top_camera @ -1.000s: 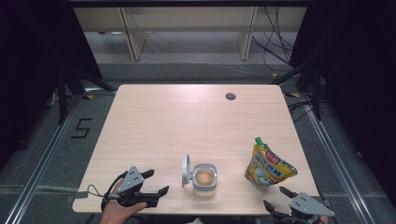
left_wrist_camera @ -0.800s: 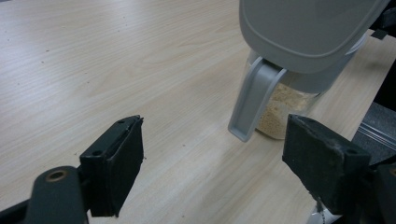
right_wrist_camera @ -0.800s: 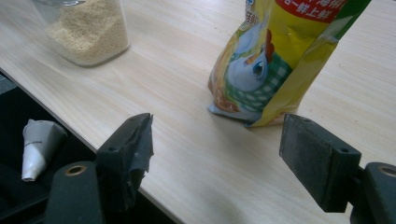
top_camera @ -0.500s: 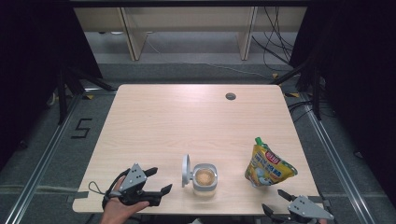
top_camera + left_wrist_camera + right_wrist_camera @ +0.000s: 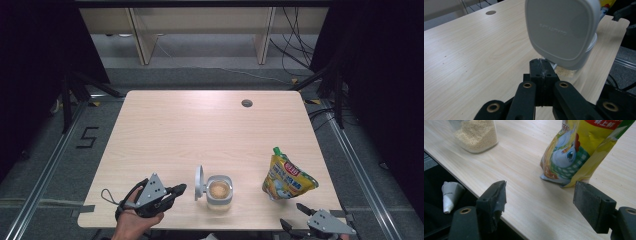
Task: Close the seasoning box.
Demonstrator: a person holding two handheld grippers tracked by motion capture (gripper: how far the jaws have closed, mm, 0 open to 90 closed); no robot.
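While pressed together, left claw (image 5: 541, 65) beside jar lid (image 5: 562, 32); right claw (image 5: 540, 202) apart, facing yellow pouch (image 5: 579, 152)

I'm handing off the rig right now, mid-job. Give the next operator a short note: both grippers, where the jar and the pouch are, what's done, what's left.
Left hand-held gripper: jaws shut, holding nothing, on the table just left of the jar's raised lid.
Right hand-held gripper: jaws wide open, holding nothing, at the near table edge, pointed at the pouch.
Jar: near-centre of the table, lid flipped open and standing up, pale grains inside.
Yellow pouch: upright, right of the jar, untouched; whether its green cap is still on I cannot tell.
Done: jar opened.
Left, probably: grasp the pouch and work it with the jar.
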